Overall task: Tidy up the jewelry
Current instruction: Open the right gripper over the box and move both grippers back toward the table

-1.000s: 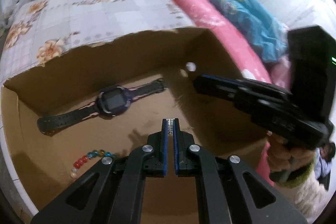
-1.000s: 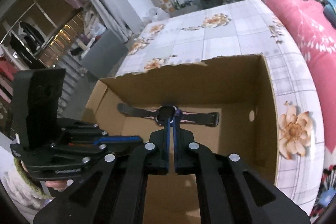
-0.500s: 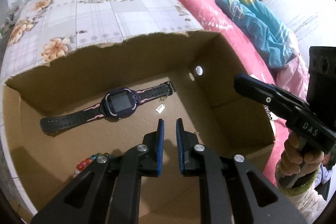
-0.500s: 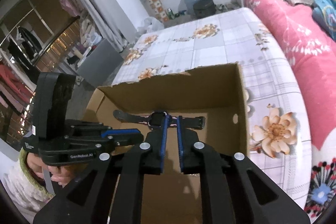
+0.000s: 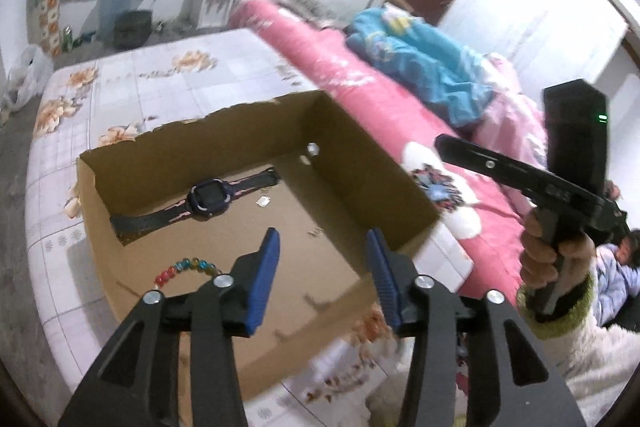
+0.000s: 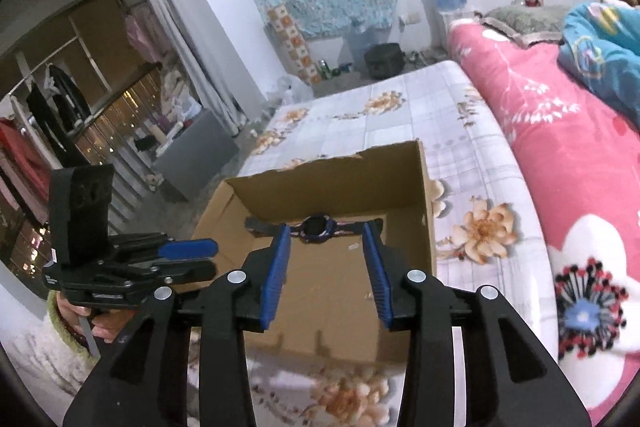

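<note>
**Both grippers part and lift clear over the jewelry box**

One open cardboard box (image 5: 362,183) sits on a floral-print mattress cover (image 5: 168,79), beside a pink quilt (image 5: 360,83) with one crumpled blue blanket (image 5: 420,63) on top. Inside the box three things can be counted: one dark smartwatch (image 5: 208,201) with pink-trimmed straps lying flat along the far wall, one string of coloured beads (image 5: 186,267) near the left wall, partly hidden behind the left gripper's frame, and one small white tag (image 5: 263,201) on the floor just right of the watch strap. A tiny speck lies further right; what it is cannot be told.

Two handheld grippers are in play. The left gripper (image 5: 322,247) has its blue pads apart and still opening, with nothing between them. The right gripper (image 6: 326,243) likewise stands apart and opening, empty; through its gap the smartwatch (image 6: 316,229) shows at the back of the box (image 6: 424,195). One hand (image 5: 556,259) in a fluffy sleeve holds the right gripper off to the right of the box.

A second ago both sets of jaws were pressed together low inside the box. Since then both have spread and drawn back and upward, so the whole box and more of the room now show. The watch and beads lie where they were.
</note>
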Available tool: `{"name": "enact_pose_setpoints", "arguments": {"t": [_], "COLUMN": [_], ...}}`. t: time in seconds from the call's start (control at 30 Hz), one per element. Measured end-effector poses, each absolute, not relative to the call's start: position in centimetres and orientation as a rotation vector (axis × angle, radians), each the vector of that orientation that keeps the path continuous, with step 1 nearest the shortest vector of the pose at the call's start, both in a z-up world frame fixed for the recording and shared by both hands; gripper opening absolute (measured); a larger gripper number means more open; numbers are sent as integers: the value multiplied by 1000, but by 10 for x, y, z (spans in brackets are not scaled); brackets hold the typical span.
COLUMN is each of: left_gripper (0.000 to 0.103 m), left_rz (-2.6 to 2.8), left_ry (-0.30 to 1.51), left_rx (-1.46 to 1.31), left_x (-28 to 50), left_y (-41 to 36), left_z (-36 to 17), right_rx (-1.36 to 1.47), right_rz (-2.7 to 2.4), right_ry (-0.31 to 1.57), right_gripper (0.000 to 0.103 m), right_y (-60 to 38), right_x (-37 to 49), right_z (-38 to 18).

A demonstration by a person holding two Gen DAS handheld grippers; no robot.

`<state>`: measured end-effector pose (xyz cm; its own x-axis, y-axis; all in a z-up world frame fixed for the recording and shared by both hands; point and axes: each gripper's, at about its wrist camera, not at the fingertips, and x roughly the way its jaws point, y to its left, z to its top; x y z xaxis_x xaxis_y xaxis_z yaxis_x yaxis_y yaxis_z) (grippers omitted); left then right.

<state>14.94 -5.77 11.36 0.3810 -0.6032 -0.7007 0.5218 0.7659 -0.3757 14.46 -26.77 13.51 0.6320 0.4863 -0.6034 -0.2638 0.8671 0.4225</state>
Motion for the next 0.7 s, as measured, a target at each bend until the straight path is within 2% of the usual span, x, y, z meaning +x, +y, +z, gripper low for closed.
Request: {"name": "enact_pose_setpoints", "arguments": {"t": [0.1, 0.17, 0.27, 0.43, 0.53, 0.7], "left_gripper": [52, 60, 64, 64, 64, 64], "left_rz": [-794, -851, -880, -779, -696, -704], "left_ry": [899, 901, 938, 1036, 1061, 1078], "left_rx": [-105, -112, -91, -57, -48, -101], "left_x": [120, 105, 84, 75, 82, 93], "left_y": [-52, -50, -54, -58, -56, -52], "left_z": [118, 114, 94, 47, 31, 23], "right_rx": [331, 340, 328, 338, 316, 298], "right_rz": [482, 512, 524, 477, 436, 373], "right_ry": [791, 809, 856, 948, 990, 1001], "right_gripper": [38, 40, 41, 40, 30, 25], "right_y": [-268, -266, -258, -246, -239, -235], "right_x": [127, 116, 104, 103, 111, 130], "right_z": [131, 124, 107, 73, 59, 52]}}
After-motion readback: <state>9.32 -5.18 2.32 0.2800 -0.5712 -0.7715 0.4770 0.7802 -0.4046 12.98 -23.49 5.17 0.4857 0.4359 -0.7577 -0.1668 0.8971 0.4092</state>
